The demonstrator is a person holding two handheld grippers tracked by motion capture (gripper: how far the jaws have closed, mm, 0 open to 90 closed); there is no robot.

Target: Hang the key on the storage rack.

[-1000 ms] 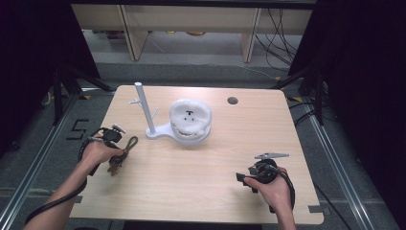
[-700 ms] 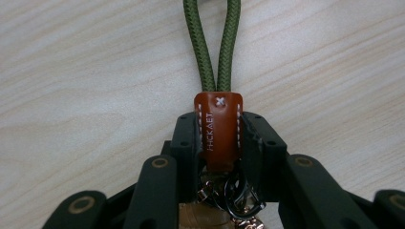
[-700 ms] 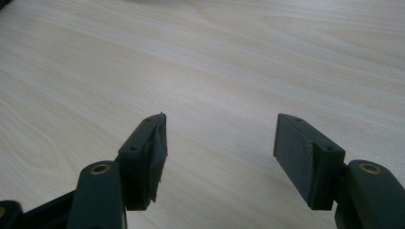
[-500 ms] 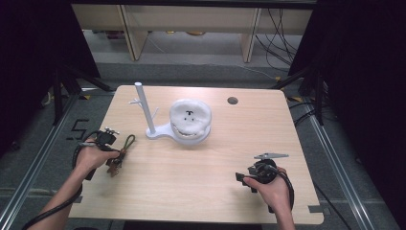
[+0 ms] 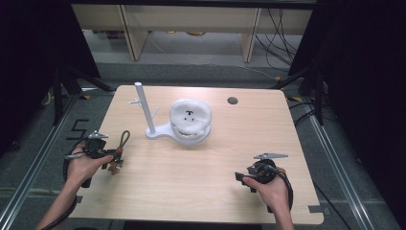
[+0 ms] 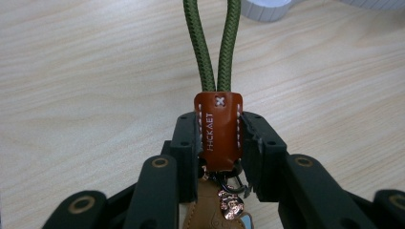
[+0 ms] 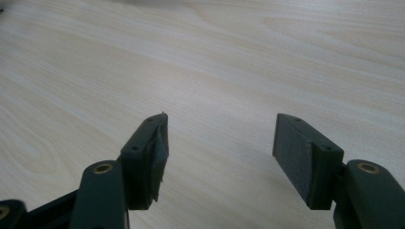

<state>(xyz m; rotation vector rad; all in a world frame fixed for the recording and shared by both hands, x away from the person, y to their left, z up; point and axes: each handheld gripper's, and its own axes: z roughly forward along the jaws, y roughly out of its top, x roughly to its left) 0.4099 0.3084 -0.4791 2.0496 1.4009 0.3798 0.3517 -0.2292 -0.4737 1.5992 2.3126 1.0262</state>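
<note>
Keychain (image 6: 218,125): brown leather tab stitched around a green cord loop (image 6: 214,43), with metal clasps and a tan charm hanging below. It sits clamped by the tab between the jaws of the left gripper (image 6: 218,143); pads press both sides of the leather, and the loop sticks straight out ahead of the jaws. In the high view the keychain (image 5: 119,151) is well left of the white stand (image 5: 143,112) and nearer the person, over the left part of the table (image 5: 201,182), with the loop end pointing toward the stand. The left gripper (image 5: 107,155) is held low, close to the wood; whether the dangling charm touches the table cannot be told.

The stand is a white post with short side pegs on a flat base; a fluffy white plush (image 5: 190,120) with a small black face sits on the base just right of the post.

The right gripper (image 7: 219,148) has its jaws standing wide with nothing between them, hovering over bare wood; in the high view it (image 5: 242,178) sits well right of the stand, near the front edge.

Step in hand, as judged: carry phase, keychain gripped and headed for hanging on the stand. The next move calls for lifting the loop to peg height, aligning the open loop with a peg tip, threading it over and then releasing. The plush crowds the right side, so an approach from the left looks safer.
</note>
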